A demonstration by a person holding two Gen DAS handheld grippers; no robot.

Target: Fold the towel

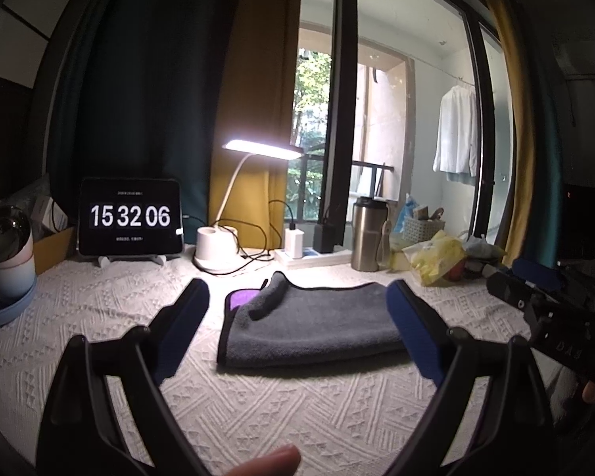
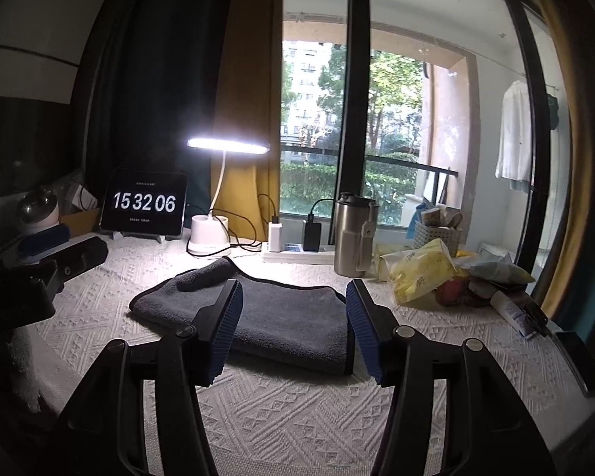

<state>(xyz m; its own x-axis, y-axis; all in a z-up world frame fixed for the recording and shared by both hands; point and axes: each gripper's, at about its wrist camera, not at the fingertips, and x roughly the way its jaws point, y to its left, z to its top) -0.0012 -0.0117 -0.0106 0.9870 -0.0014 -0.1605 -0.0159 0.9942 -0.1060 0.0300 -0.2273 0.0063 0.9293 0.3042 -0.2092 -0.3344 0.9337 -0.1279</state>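
A grey towel [image 1: 313, 325] with black trim lies folded on the white textured tablecloth [image 1: 289, 404]; a purple underside shows at its far left corner and one corner is rolled over on top. It also shows in the right wrist view [image 2: 285, 317]. My left gripper [image 1: 299, 317] is open and empty, held above the cloth just in front of the towel. My right gripper [image 2: 293, 317] is open and empty, with its fingers framing the towel's near right part. The right gripper's body shows at the right edge of the left wrist view [image 1: 551, 309].
Along the back stand a tablet clock [image 1: 129, 218], a lit desk lamp [image 1: 222, 250], a power strip with chargers [image 1: 305, 254], a steel tumbler [image 1: 369, 234] and yellow bags [image 1: 440, 258]. A blue-pink bowl stack [image 1: 4, 261] is at the left. A phone [image 2: 583, 361] lies at the right edge.
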